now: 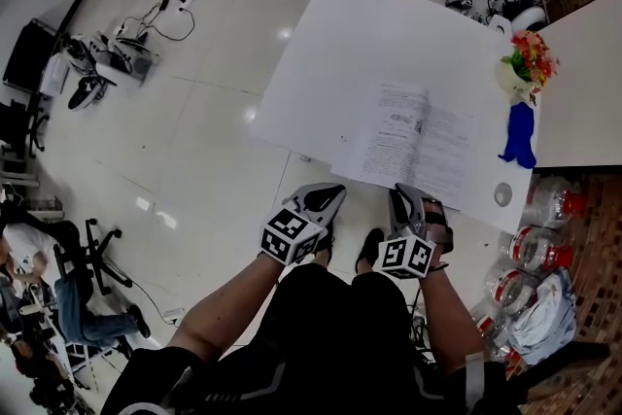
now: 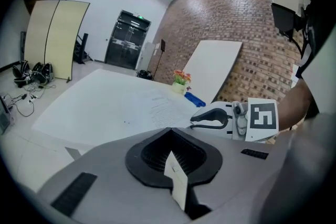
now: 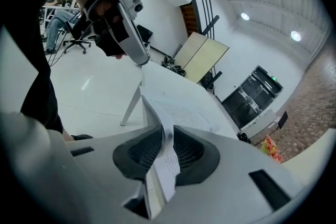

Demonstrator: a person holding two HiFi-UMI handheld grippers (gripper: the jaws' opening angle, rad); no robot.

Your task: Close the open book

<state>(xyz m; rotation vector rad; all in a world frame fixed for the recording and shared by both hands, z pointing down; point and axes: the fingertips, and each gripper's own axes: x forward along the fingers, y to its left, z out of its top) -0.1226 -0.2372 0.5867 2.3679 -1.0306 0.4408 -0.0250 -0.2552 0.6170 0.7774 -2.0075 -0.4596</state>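
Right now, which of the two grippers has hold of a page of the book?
The right gripper: a page of the open book runs between its closed jaws. The left gripper, beside it, holds no page.

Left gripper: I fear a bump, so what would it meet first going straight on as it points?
Probably the white table top, just beside the open book's printed page; depth is unclear, so it may be the page.

The open book [image 3: 184, 113] has thin, matt white paper pages, one pinched between the smooth grey plastic jaws, black-ribbed inside, of the right gripper [image 3: 164, 129]. Beyond the jaws are a matt white table [image 3: 161, 77] and glossy pale floor tiles [image 3: 97, 86].
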